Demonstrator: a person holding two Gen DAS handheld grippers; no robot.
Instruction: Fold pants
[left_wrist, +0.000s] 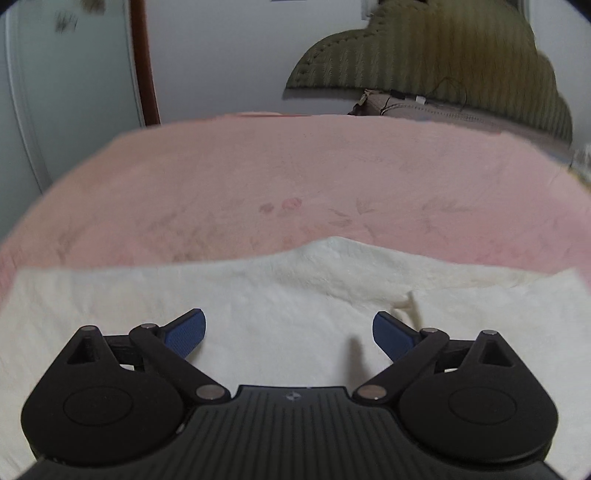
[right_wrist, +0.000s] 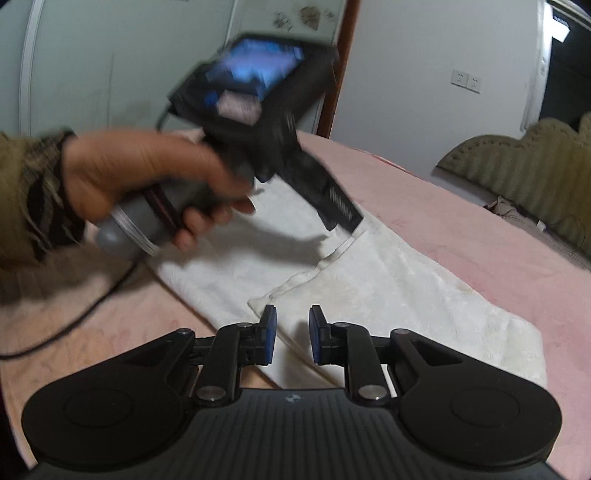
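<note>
White fleecy pants (left_wrist: 280, 295) lie flat on a pink bed cover (left_wrist: 295, 177). In the right wrist view the pants (right_wrist: 388, 295) run from the near edge away to the upper left, with one layer folded over and a raised edge across the middle. My left gripper (left_wrist: 289, 332) is open wide, just above the pants, holding nothing. It also shows in the right wrist view (right_wrist: 341, 221), blurred, held in a hand, its tip at the fold edge. My right gripper (right_wrist: 292, 334) hovers over the near corner of the pants, jaws partly open, holding nothing.
An olive quilted headboard (left_wrist: 443, 55) and beige pillow (left_wrist: 406, 105) stand at the far right of the bed. A wooden door frame (left_wrist: 146, 62) and pale wall lie beyond. A black cable (right_wrist: 74, 317) trails over the pink cover (right_wrist: 480, 240) at left.
</note>
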